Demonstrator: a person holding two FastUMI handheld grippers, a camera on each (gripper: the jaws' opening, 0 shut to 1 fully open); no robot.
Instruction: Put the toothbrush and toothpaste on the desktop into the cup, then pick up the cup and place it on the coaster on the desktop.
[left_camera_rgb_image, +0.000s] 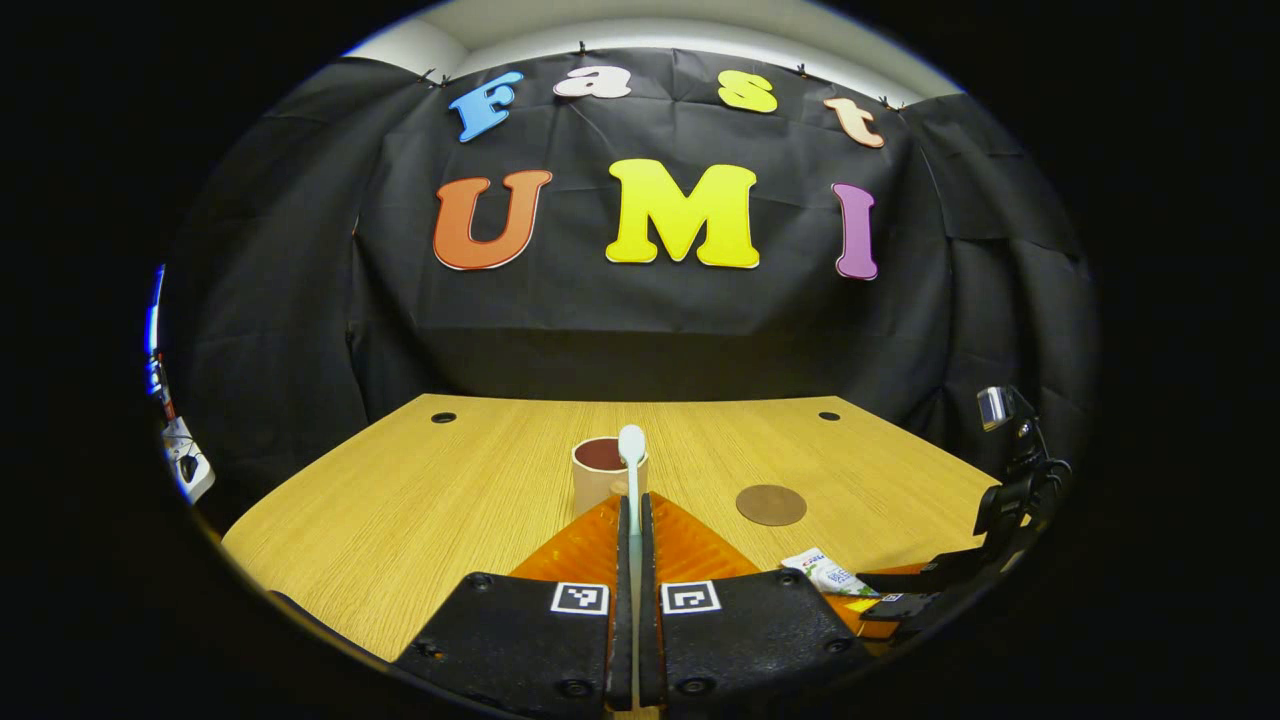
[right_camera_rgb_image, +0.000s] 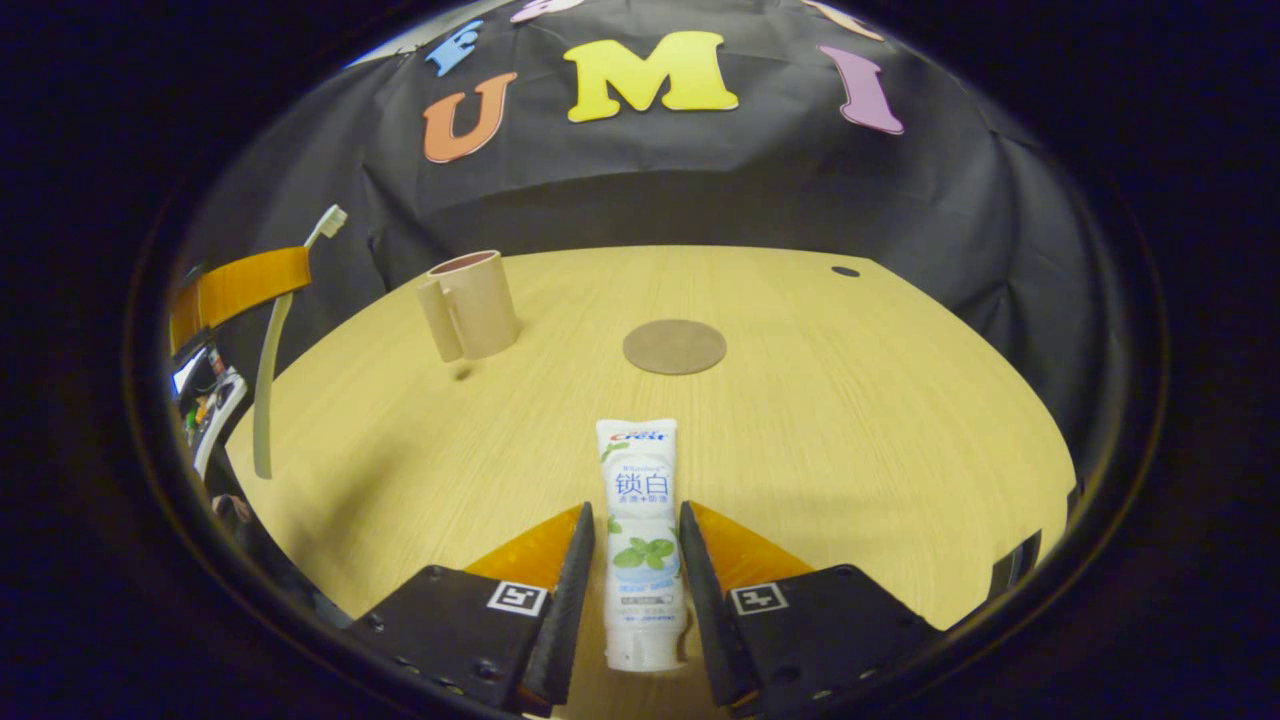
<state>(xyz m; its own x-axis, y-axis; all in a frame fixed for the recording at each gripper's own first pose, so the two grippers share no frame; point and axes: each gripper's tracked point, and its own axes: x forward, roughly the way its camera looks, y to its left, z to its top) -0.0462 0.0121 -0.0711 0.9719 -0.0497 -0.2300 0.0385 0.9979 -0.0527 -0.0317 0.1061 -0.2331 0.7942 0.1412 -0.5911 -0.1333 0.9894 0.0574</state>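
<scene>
The left claw (left_camera_rgb_image: 636, 525) was closed tight on the pale, slim plastic toothbrush (left_camera_rgb_image: 632, 470), both fingers pressing its handle so the bristled head stood up ahead of them; held that way, I judged, so the brush could be lowered handle-first into the beige cylindrical mug with a dark red inside (left_camera_rgb_image: 603, 473), which stood on the bench just beyond the claw's tips; in the right gripper view the brush hung clear of the bench, off to the mug's side. The right claw (right_camera_rgb_image: 632, 570) stood open, its fingers either side of the white toothpaste tube with green leaf print (right_camera_rgb_image: 640, 530), which lay flat on the light wood-grain bench (right_camera_rgb_image: 850, 420); whether the pads touched it I could not tell; the straddle looked like a grasp about to be made. Past the tube lay the round brown coaster (right_camera_rgb_image: 674, 346), bare, well apart from the mug. By count: two claws, one toothbrush, one tube, one mug, one coaster; nothing was in the mug yet.
</scene>
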